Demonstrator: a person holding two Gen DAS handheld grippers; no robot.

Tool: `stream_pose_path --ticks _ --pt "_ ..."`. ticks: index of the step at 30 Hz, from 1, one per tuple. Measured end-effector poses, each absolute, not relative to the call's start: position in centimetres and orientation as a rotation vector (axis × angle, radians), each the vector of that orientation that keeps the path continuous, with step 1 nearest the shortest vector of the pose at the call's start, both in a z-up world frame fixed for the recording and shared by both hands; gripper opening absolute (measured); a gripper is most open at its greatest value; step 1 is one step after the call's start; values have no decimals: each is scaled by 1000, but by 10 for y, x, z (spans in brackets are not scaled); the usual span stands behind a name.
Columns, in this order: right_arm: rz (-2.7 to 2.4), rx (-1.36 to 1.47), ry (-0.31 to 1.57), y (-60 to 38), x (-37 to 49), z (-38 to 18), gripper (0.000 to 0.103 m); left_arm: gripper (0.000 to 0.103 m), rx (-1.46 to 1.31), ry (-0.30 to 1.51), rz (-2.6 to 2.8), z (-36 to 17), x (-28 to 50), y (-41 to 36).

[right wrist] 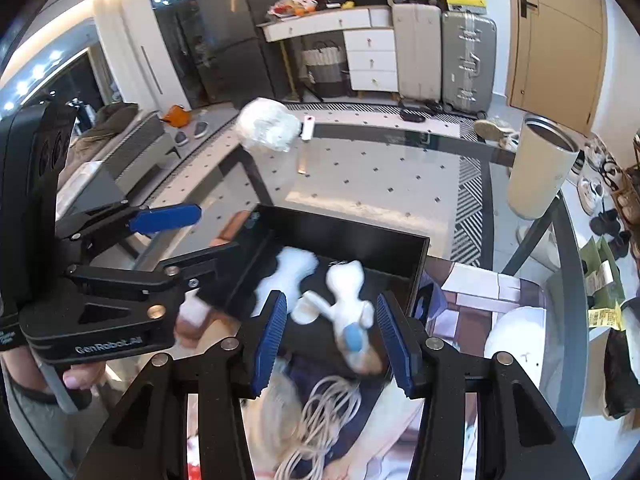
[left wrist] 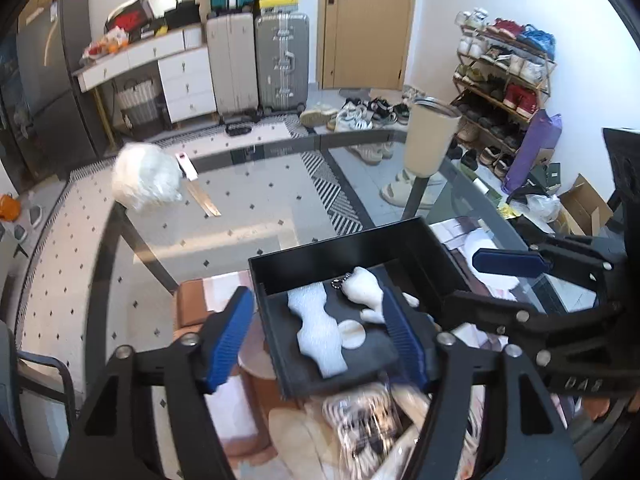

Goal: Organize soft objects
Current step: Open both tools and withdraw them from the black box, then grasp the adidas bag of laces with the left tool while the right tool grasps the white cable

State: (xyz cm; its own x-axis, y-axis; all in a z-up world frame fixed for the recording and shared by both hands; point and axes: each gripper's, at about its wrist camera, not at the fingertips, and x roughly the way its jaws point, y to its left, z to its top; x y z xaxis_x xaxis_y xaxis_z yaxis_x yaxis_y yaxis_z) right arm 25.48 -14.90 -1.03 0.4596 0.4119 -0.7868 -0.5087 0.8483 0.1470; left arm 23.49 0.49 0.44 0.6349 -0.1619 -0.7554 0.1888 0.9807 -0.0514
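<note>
Lived-in home entryway: suitcases (left wrist: 260,64) by the door (left wrist: 366,20), loaded shoe rack (left wrist: 504,80), fridge (right wrist: 232,32), glass desk (left wrist: 256,216).

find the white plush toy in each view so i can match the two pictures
Left wrist view: white plush toy lies in the black tray, right of centre, beside the white foam piece.
Right wrist view: same toy, lower centre, in the tray.
Shared landmark: cream tumbler on the glass table.
</note>
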Motion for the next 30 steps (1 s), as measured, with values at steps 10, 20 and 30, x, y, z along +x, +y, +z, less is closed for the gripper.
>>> stream_pose_path --ticks 10,20,30 --pt "644 -132 1003 -164 202 -20 48 82 50 866 -252 14 179 1" --pt "610 -125 1120 -173 204 -63 48 81 76 1002 -246 -33 172 -2" --pt "586 -217 1178 -158 204 -92 48 81 148 1082 -201 -68 175 -6"
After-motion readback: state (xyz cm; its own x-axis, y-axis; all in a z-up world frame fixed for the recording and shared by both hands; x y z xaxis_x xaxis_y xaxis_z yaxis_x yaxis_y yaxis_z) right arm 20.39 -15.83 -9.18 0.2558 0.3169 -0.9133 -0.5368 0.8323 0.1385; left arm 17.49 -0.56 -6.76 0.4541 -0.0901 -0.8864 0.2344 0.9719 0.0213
